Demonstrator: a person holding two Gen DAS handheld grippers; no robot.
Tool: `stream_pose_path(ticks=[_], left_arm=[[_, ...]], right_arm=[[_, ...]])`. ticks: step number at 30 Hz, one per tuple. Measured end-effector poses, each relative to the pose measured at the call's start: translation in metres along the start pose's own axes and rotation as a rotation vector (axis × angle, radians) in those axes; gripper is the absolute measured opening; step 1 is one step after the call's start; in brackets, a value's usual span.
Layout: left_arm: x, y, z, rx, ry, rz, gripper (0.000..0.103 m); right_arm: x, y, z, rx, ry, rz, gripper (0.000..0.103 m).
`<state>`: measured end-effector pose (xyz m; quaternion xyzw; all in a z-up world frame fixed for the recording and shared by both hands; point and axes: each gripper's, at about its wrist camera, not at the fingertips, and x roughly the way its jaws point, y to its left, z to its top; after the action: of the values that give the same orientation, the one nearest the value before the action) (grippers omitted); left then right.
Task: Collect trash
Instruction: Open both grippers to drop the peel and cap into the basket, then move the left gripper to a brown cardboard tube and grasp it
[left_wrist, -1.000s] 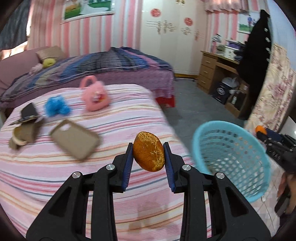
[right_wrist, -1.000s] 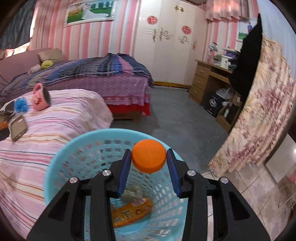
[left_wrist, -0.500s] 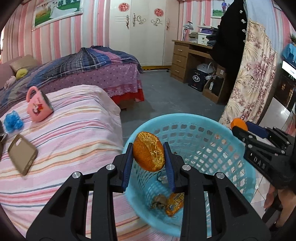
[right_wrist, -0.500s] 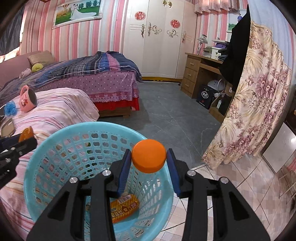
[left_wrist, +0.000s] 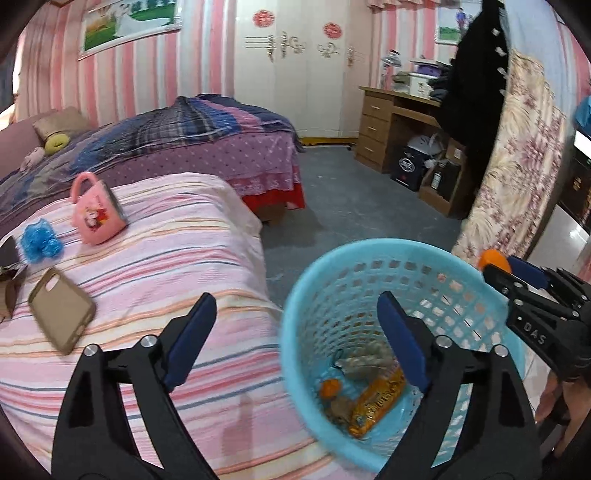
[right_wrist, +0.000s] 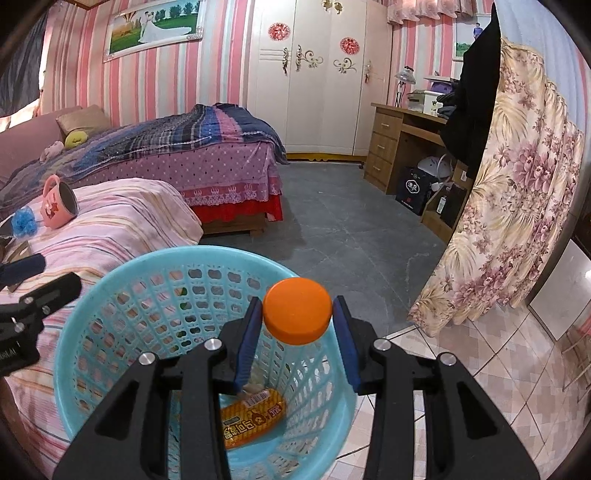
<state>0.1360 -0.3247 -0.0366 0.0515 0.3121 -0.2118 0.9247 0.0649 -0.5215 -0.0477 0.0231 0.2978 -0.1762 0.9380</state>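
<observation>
My left gripper (left_wrist: 295, 297) hangs over the near rim of the light blue basket (left_wrist: 369, 245), its jaws opening with nothing between them. An orange peel piece (left_wrist: 330, 387) lies at the basket's bottom beside a yellow snack wrapper (left_wrist: 376, 400) and other scraps. My right gripper (right_wrist: 297, 314) is shut on an orange round cap (right_wrist: 297, 311) just above the basket's (right_wrist: 147, 258) far rim; the wrapper (right_wrist: 255, 417) shows below it. In the left wrist view the right gripper (left_wrist: 517, 267) reaches in from the right with the cap (left_wrist: 493, 258).
A pink striped bed (left_wrist: 166, 258) lies left of the basket, bearing a pink mug (left_wrist: 96, 214), a blue crumpled wad (left_wrist: 38, 242) and a tan phone case (left_wrist: 59, 310). Beyond are a second bed (left_wrist: 207, 140), grey floor (right_wrist: 332, 229), a wooden desk (right_wrist: 399, 136) and a floral curtain (right_wrist: 509, 221).
The left gripper swung from over the bed to the basket and its jaws spread wide; the orange peel it held now lies inside the basket. The right gripper kept its cap.
</observation>
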Motion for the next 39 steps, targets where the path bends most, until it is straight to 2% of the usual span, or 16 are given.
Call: stream_pose_path(ticks=[7,9,10,11,16,20,25,34,39], left_arm=[[-0.013,0.035,0.001,-0.034,-0.029,0.082,0.093],[-0.019,0.046,0.000,-0.046,-0.035,0.095,0.093],[-0.024,0.053,-0.001,-0.050,-0.042,0.106,0.094],[-0.026,0.057,-0.001,-0.051,-0.046,0.112,0.094],[-0.046,0.090,-0.006,-0.066,-0.065,0.161,0.096],[-0.061,0.122,-0.008,-0.082,-0.074,0.201,0.096],[-0.082,0.170,-0.012,-0.104,-0.079,0.274,0.097],[-0.105,0.263,-0.030,-0.111,-0.058,0.405,0.097],[-0.113,0.311,-0.043,-0.189,-0.034,0.429,0.097]], right_arm=[[0.001,0.013,0.001,-0.017,-0.002,0.013,0.041],[0.000,0.016,0.001,-0.020,-0.008,0.013,0.058],[-0.001,0.018,0.002,-0.023,-0.016,0.008,0.073],[-0.002,0.023,0.003,-0.033,-0.030,-0.004,0.078],[-0.004,0.036,0.009,-0.022,-0.039,0.010,0.088],[-0.008,0.055,0.017,0.002,-0.054,0.026,0.092],[-0.010,0.081,0.024,-0.020,-0.062,0.050,0.093],[-0.010,0.162,0.032,-0.108,-0.062,0.100,0.093],[-0.014,0.205,0.032,-0.123,-0.065,0.148,0.094]])
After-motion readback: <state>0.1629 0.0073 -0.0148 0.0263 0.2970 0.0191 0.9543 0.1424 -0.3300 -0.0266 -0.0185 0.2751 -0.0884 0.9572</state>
